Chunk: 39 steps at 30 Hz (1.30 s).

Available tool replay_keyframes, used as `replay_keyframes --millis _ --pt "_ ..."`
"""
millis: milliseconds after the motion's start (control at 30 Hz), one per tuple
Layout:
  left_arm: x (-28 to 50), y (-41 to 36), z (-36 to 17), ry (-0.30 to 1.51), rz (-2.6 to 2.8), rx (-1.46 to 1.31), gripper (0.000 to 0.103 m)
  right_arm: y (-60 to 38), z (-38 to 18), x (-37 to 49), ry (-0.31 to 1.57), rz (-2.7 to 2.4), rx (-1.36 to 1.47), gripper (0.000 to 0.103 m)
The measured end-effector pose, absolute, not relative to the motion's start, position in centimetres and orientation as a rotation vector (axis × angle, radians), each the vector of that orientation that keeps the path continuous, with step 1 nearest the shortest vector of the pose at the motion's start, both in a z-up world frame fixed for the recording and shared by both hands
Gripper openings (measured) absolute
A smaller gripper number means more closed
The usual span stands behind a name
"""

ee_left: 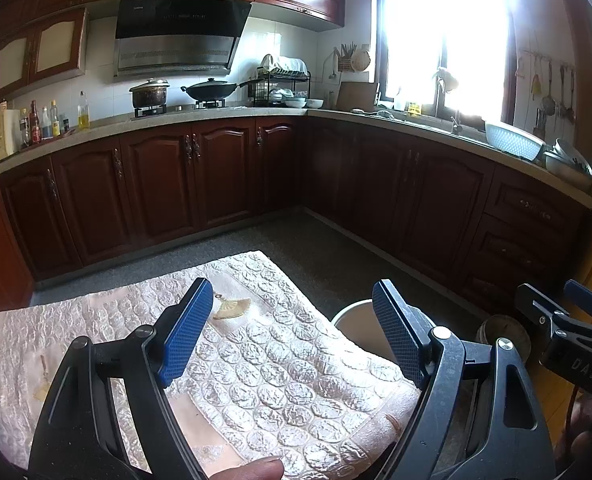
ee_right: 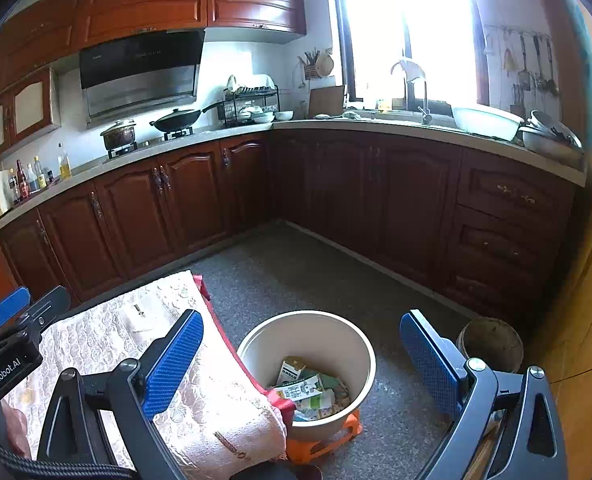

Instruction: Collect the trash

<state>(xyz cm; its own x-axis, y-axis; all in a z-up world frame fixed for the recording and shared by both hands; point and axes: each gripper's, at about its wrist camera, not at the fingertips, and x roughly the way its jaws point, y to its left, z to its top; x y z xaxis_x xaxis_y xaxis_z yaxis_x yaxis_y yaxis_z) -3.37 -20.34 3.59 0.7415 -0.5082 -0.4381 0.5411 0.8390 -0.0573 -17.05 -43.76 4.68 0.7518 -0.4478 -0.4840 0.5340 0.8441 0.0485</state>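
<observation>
A cream bin [ee_right: 336, 336] stands on an orange stool [ee_right: 324, 440] beside the table; inside lie several cartons and wrappers [ee_right: 308, 392]. Its rim also shows in the left wrist view [ee_left: 352, 316]. My left gripper [ee_left: 291, 332] is open and empty above the table's pink embossed cloth [ee_left: 279, 384]. A small yellowish fan-shaped scrap [ee_left: 231, 309] lies on the cloth just beyond its left finger. My right gripper [ee_right: 302, 364] is open and empty, held over the bin and the table's right edge. Each gripper appears at the edge of the other's view.
Dark wood cabinets [ee_right: 199, 196] line the kitchen's far and right walls under a counter with pots and bowls. A round brown pot [ee_right: 492, 344] sits on the grey floor right of the bin. A red cloth edge [ee_right: 231, 344] hangs off the table.
</observation>
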Motion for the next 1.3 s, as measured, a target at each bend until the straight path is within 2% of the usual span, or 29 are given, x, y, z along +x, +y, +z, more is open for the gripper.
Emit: replay_keyframes --millis 1300 --pt "-2.94 -20.36 2.82 0.463 -0.563 0.099 0.082 -44.13 4.05 -16.88 0.493 -0.532 0.204 0.098"
